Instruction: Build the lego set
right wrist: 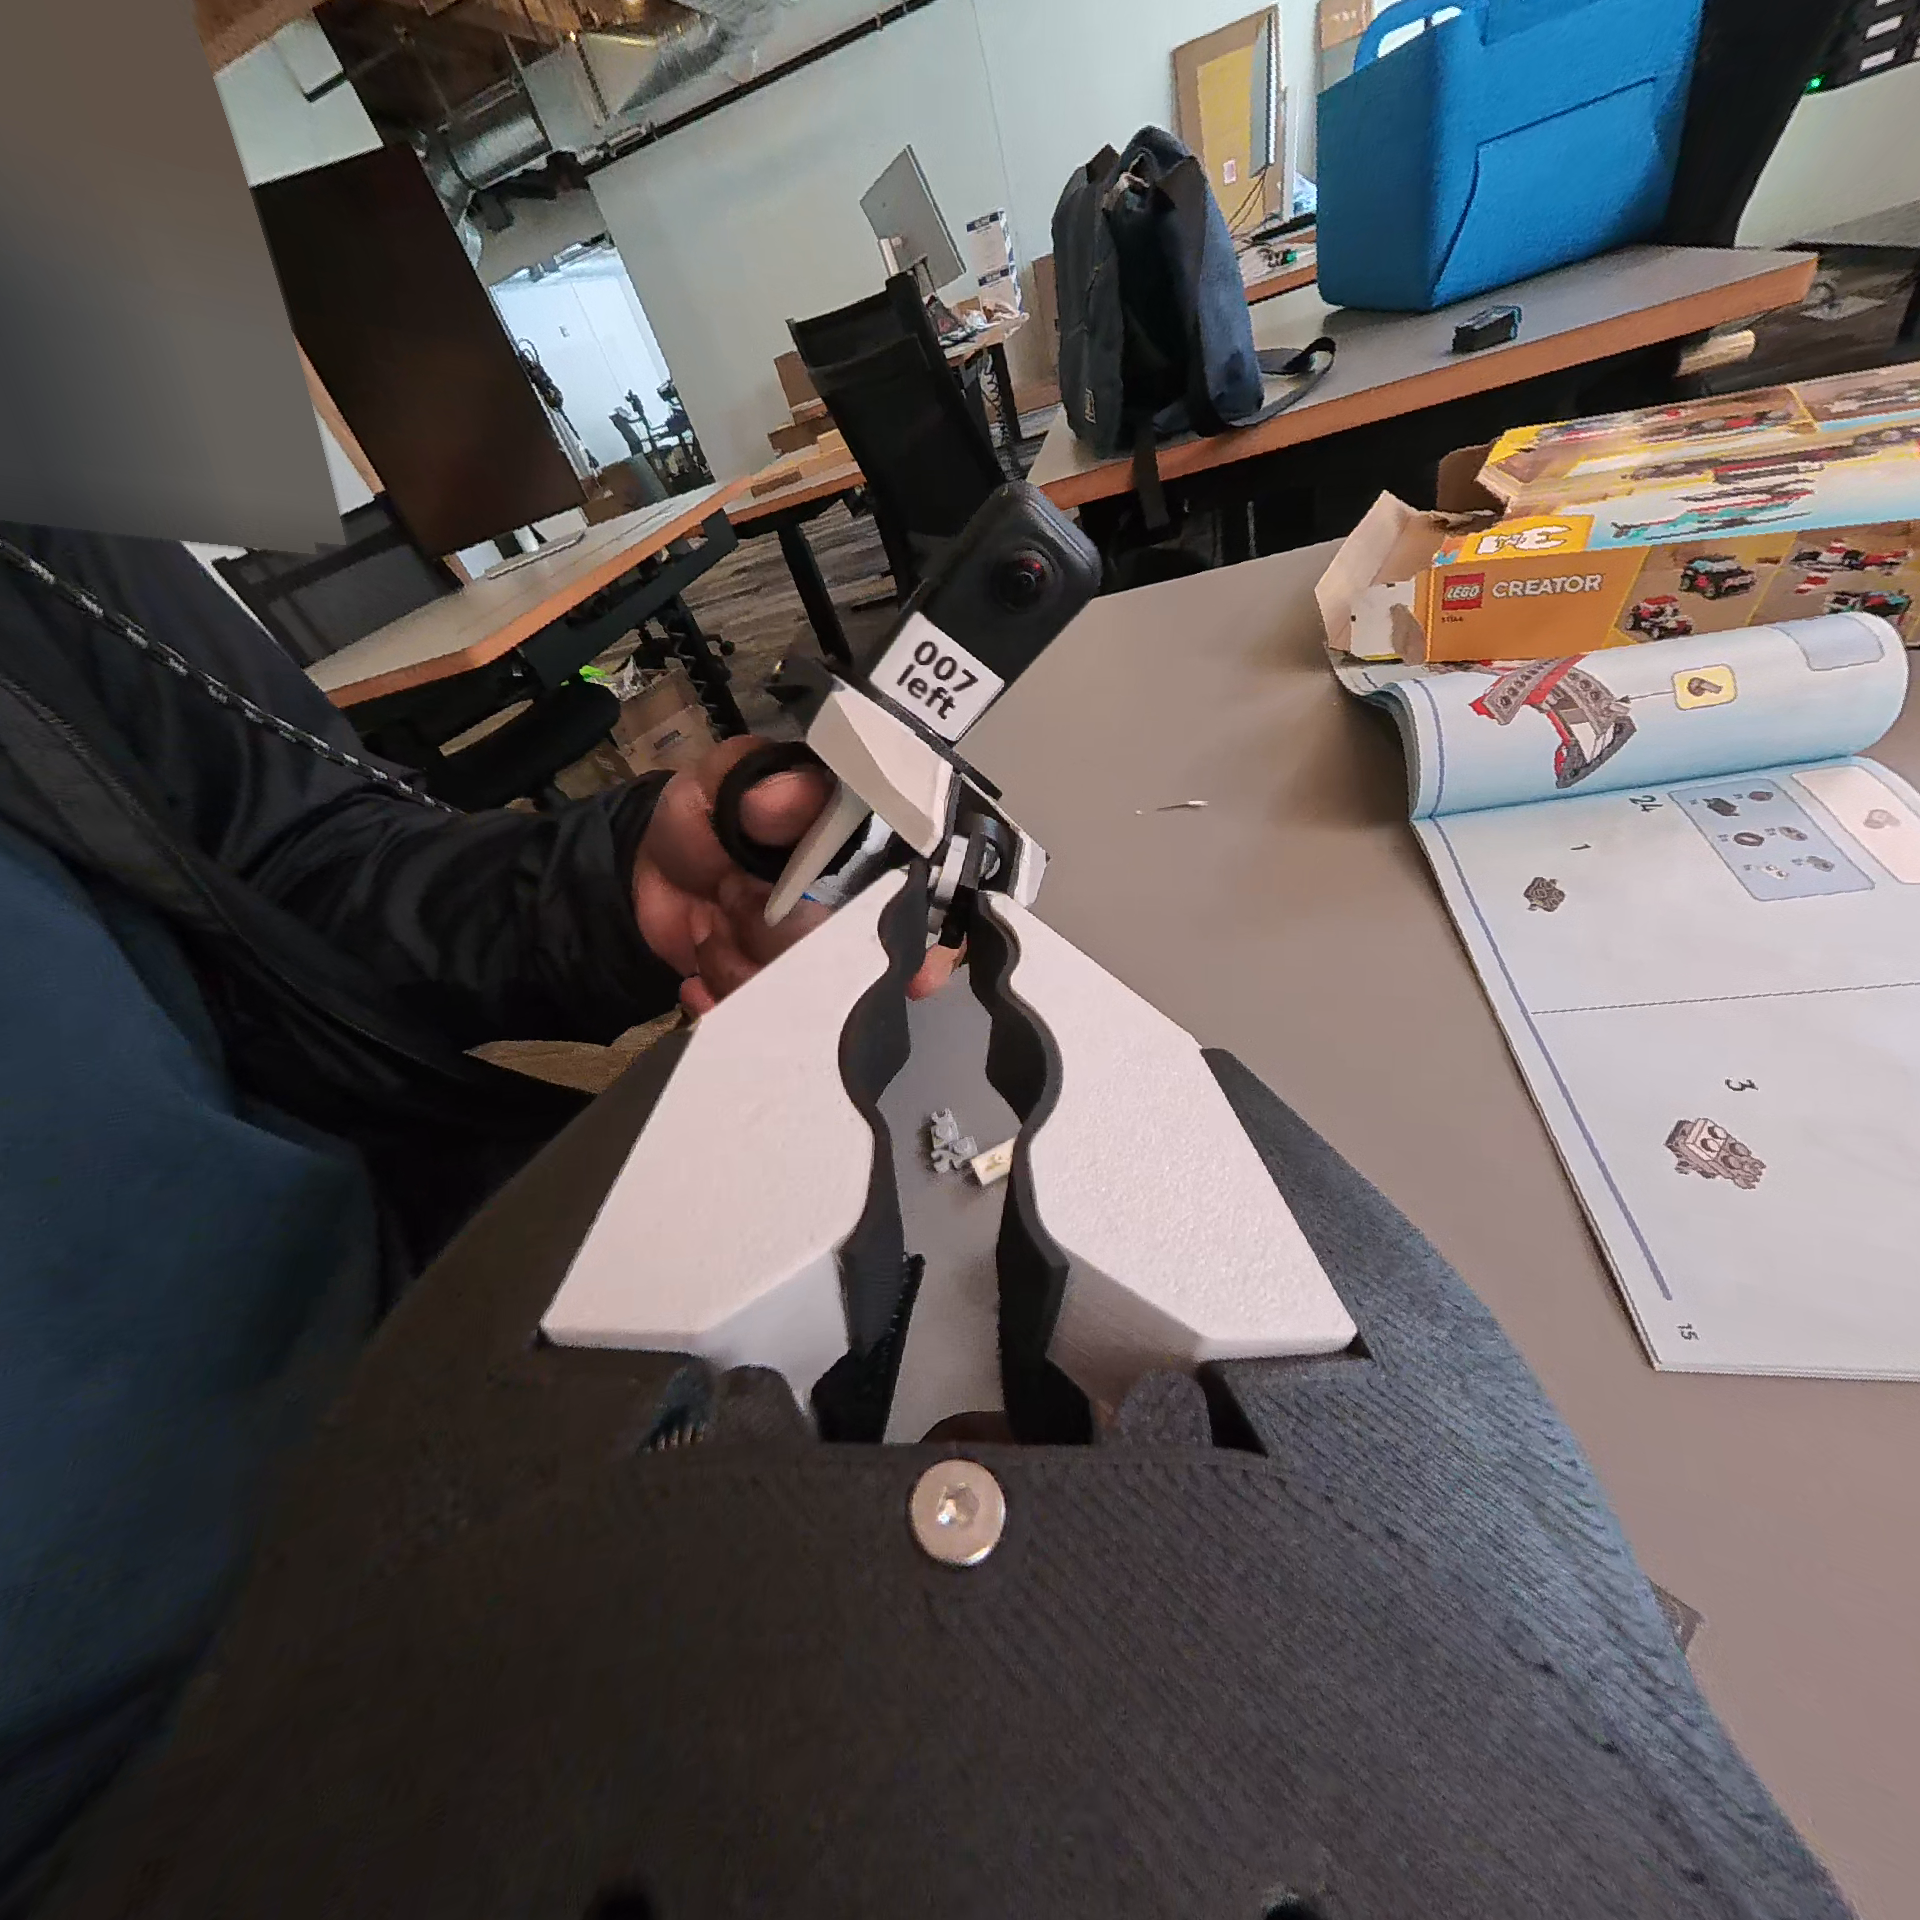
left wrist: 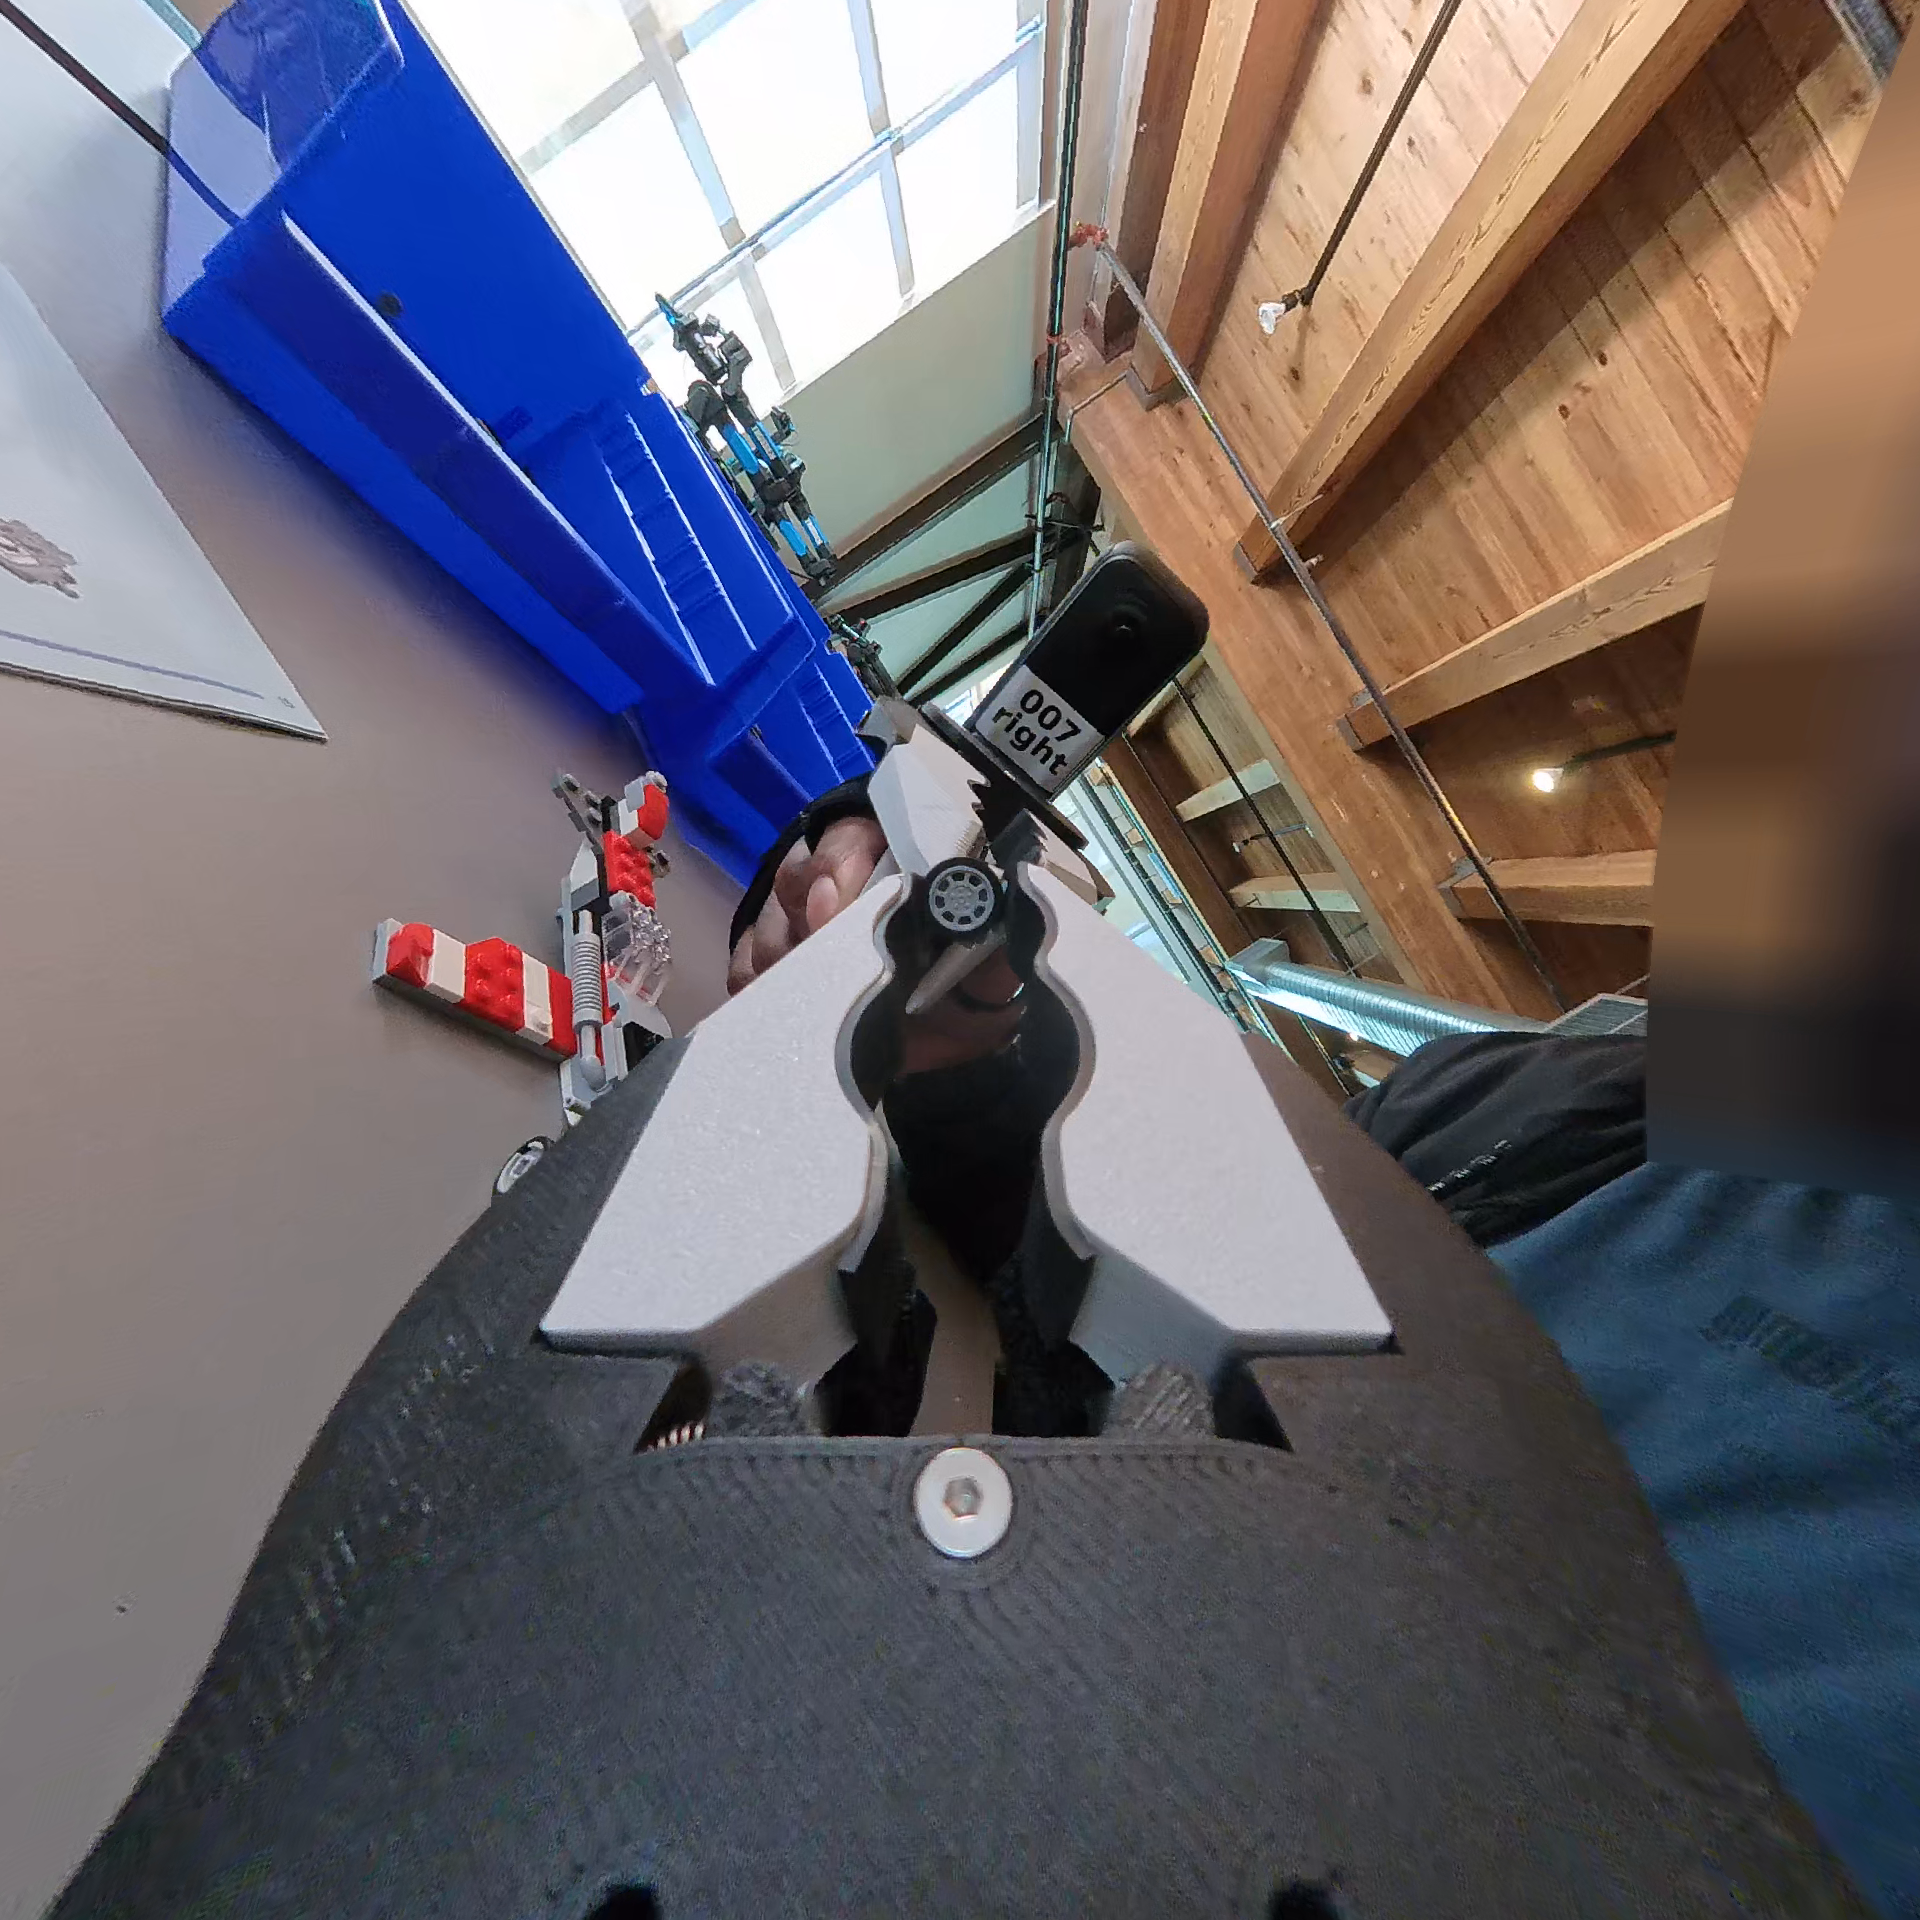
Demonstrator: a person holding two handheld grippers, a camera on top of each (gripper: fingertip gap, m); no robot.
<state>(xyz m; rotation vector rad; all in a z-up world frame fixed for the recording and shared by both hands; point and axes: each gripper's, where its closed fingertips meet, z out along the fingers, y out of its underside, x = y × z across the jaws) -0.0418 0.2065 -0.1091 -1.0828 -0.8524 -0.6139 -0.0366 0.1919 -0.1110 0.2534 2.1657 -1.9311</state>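
Observation:
A small wheel (left wrist: 961, 902) with a grey hub and black tyre sits between my left gripper's (left wrist: 963, 906) fingertips, held up in the air. My right gripper (right wrist: 949, 906) meets it tip to tip from the other side and is closed on the same wheel piece (right wrist: 951, 881), seen edge-on. The right gripper's body and camera show beyond the wheel in the left wrist view (left wrist: 1112, 665). A partly built red, white and grey Lego model (left wrist: 540, 966) lies on the table to the left. A few small grey loose parts (right wrist: 956, 1148) lie on the table under my right gripper.
An open instruction booklet (right wrist: 1714, 987) and the torn Lego box (right wrist: 1662, 540) lie at the right of the grey table (right wrist: 1247, 831). Blue bins (left wrist: 468, 416) stand behind the model. The person's hands and dark sleeves are close by. Desks, a chair and a backpack stand farther off. My left and right fingertips are right by each other.

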